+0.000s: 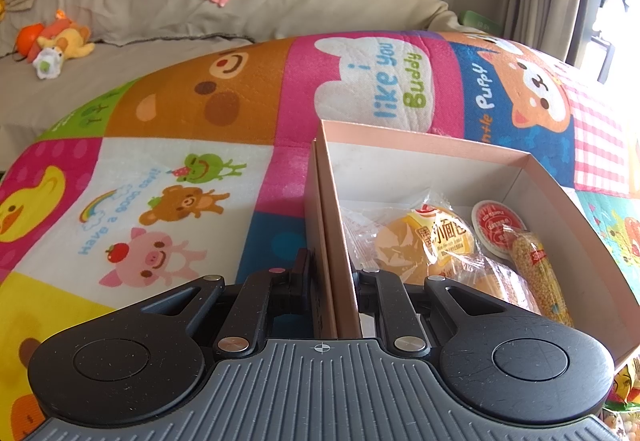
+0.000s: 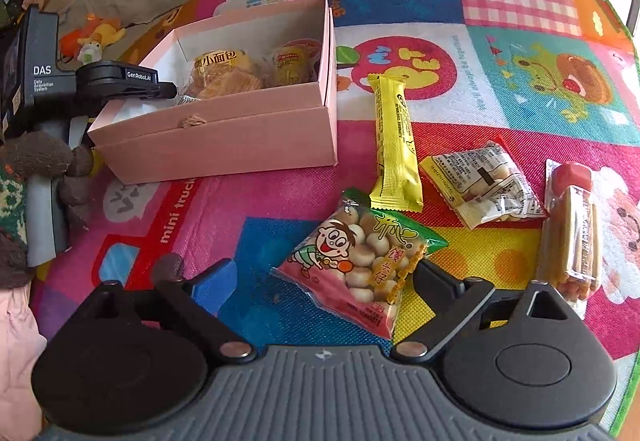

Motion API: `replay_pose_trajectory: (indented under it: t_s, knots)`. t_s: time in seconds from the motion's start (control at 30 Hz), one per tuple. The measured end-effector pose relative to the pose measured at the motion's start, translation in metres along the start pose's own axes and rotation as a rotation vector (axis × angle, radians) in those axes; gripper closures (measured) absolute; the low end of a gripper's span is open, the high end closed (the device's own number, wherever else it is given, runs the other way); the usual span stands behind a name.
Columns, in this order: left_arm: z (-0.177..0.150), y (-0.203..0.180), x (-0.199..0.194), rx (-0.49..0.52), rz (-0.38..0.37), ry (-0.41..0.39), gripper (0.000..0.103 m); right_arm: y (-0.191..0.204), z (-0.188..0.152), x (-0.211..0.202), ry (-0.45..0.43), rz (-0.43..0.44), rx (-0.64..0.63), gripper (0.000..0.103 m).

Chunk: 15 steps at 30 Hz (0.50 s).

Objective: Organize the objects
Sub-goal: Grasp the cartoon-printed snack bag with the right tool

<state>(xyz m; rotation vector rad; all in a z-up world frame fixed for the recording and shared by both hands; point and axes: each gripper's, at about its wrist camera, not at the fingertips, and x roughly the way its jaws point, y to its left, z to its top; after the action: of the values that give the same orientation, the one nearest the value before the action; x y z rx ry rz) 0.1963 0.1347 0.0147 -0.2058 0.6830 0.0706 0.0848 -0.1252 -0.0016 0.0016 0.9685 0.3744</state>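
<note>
The left tongs point(image 1: 332, 277) pinch the wall of the pink box point(image 2: 224, 133) and hold it steady on the play mat point(image 2: 520, 1). Some snacks already lie inside. The right tongs point(image 2: 304, 281) are wide apart around the bag of little round cookies point(image 2: 356, 261), not squeezing it. Next they likely need to close on the bag, lift it, and drop it in the box.

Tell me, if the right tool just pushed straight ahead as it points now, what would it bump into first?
Most likely the pink ball-snack bag, lying on the play mat between the open right tool's fingers. Depth is hard to judge, so it might pass just above.
</note>
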Motion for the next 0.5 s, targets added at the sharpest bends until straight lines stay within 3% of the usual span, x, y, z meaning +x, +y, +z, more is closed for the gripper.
replay_pose_trajectory:
  t_s: [0.13,0.27,0.4,0.5]
  knots:
    - [0.000,0.000,0.000,0.001,0.001,0.000,0.087,0.004,0.007,0.009,-0.011,-0.048,0.000,0.006]
    - [0.000,0.000,0.000,0.001,0.001,0.000,0.087,0.013,0.004,0.010,-0.022,-0.122,-0.102,0.025]
    - [0.000,0.000,0.000,0.001,0.001,0.000,0.087,0.008,-0.005,-0.005,-0.004,-0.089,-0.179,0.040]
    - [0.000,0.000,0.000,0.001,0.001,0.000,0.087,0.004,-0.012,-0.017,0.026,-0.101,-0.198,0.044]
